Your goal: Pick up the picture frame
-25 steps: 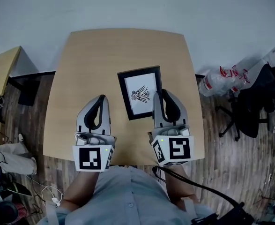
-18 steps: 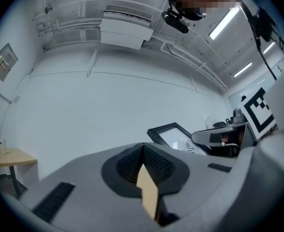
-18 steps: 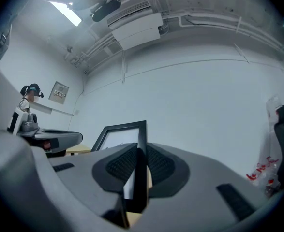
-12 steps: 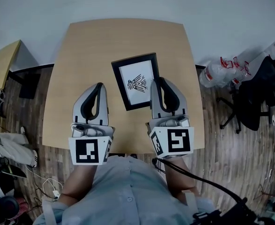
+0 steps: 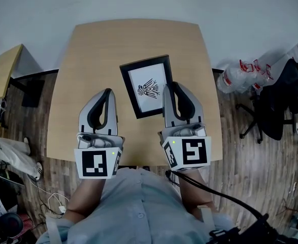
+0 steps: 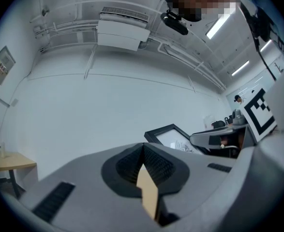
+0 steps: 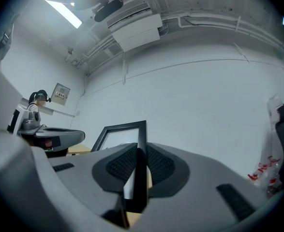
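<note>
The picture frame is black with a white mat and a small dark drawing. It hangs tilted over the wooden table. My right gripper is shut on its right edge. In the right gripper view the frame stands edge-on between the ribbed pads. My left gripper hovers to the left of the frame, apart from it. Its tips meet with nothing between them. The left gripper view shows the frame off to the right.
A black office chair and a clear bag of bottles stand right of the table. A small wooden side table is at the left. A person's legs and cables lie on the floor at the left.
The head view has shifted a little, so everything sits slightly higher in it. Grippers, frame and table keep the same places relative to each other.
</note>
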A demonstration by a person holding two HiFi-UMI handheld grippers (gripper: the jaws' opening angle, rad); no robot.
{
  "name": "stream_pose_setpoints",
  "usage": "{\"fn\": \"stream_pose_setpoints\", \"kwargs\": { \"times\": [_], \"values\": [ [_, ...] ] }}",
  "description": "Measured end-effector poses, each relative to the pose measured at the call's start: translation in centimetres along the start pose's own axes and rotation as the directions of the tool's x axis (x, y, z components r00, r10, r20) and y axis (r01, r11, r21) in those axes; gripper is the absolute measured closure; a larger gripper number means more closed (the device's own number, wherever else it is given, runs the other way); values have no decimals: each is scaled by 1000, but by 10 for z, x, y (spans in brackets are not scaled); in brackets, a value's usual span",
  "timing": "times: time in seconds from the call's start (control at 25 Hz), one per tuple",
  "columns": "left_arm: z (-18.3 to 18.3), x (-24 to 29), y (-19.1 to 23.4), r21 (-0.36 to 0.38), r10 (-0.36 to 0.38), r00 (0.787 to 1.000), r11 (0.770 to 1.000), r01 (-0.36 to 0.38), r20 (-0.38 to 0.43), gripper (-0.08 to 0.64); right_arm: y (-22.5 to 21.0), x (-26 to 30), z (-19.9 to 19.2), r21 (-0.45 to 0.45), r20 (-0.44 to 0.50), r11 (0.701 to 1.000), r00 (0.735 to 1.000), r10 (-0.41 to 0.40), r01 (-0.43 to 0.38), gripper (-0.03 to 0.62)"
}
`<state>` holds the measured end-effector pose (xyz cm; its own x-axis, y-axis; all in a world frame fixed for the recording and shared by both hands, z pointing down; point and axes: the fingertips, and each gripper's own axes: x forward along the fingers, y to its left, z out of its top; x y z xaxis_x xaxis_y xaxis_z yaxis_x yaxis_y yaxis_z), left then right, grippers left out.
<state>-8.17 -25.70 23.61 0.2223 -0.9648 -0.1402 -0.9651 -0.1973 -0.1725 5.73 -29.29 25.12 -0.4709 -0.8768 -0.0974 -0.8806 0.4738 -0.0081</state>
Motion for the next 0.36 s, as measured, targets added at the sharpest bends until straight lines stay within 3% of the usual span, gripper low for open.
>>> {"fn": "stream_pose_setpoints", "kwargs": {
  "times": [0.36],
  "values": [
    [6,-3,-4,11,4,1000,1000,-3,-3,558,-2,-5,4,10,3,1000,1000,1,-2,535]
  ]
}}
